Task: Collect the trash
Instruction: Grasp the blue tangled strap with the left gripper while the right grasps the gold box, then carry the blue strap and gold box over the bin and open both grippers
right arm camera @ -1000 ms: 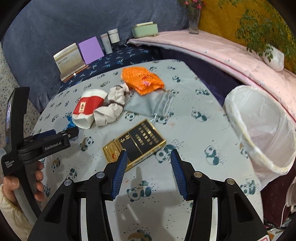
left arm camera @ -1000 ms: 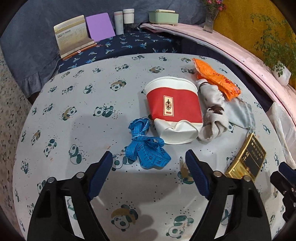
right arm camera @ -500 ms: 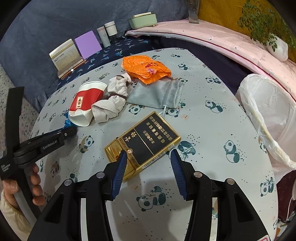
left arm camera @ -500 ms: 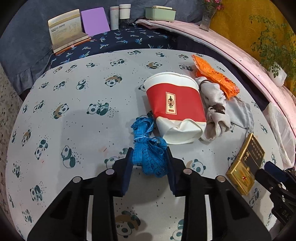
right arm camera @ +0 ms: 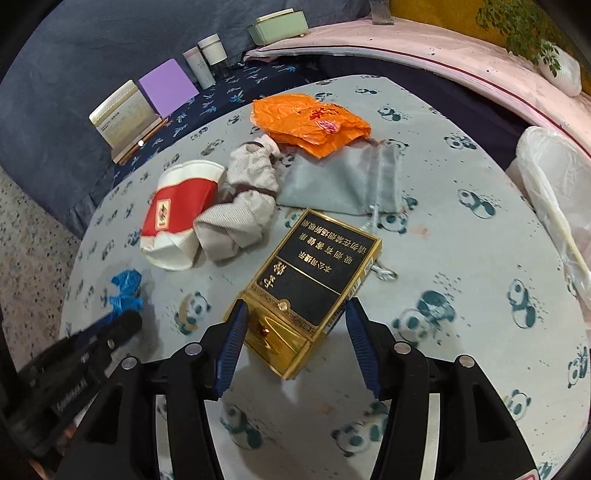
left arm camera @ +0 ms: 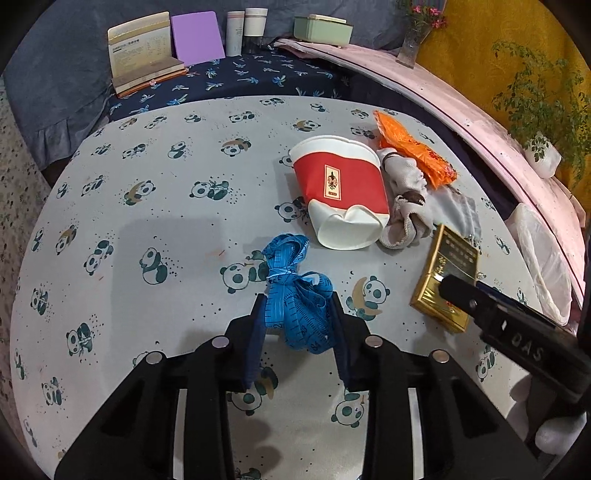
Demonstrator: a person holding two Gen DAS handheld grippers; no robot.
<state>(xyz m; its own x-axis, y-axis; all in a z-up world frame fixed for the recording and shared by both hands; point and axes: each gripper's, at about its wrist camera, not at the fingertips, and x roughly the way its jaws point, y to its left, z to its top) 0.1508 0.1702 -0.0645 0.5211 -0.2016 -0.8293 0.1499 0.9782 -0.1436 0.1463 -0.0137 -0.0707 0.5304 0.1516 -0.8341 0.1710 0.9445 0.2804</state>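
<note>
My left gripper (left arm camera: 297, 314) is shut on a bundled blue measuring tape (left arm camera: 295, 295) near the table's front; the tape also shows in the right wrist view (right arm camera: 125, 286). My right gripper (right arm camera: 293, 325) is open, its jaws on either side of the near end of a gold and black cigarette box (right arm camera: 314, 280), seen in the left wrist view too (left arm camera: 448, 275). A crushed red and white paper cup (left arm camera: 341, 192), a beige cloth roll (left arm camera: 404, 195), an orange plastic bag (right arm camera: 306, 120) and a grey pouch (right arm camera: 347, 181) lie behind.
A white-lined trash bin (right arm camera: 554, 173) stands off the table's right edge. Books (left arm camera: 142, 66), a purple pad (left arm camera: 197, 38), two jars (left arm camera: 245, 29) and a green box (left arm camera: 323, 29) sit on the dark surface behind. A pink ledge (left arm camera: 424, 92) runs on the right.
My left gripper closed on the blue tape. My right gripper moved forward, so that the cigarette box now lies between its open jaws.
</note>
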